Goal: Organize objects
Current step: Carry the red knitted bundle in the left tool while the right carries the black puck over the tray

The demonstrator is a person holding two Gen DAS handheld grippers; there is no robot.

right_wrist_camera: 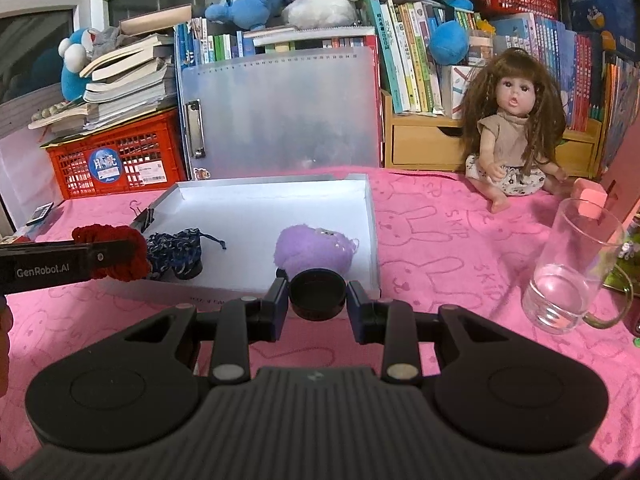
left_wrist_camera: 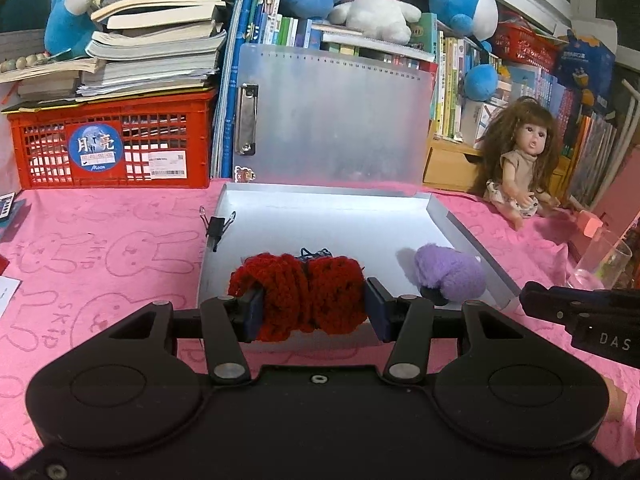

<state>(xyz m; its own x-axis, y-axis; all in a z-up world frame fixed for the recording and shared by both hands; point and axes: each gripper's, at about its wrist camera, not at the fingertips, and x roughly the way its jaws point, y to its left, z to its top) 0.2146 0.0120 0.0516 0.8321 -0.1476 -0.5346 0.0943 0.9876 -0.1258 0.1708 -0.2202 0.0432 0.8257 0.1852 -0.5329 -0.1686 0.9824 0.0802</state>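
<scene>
We see left gripper clamped on red yarn bundle, above white box near edge. Right gripper pinches black round cap at box's near-right corner, beside purple plush.

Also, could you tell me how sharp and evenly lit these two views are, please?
Left wrist view: sharp centre on the red yarn bundle, fisheye bending the bookshelf edges, dim corners. Right wrist view: equally sharp, a soft shadow beside the purple plush toy, faint glare on the clear glass mug.
</scene>
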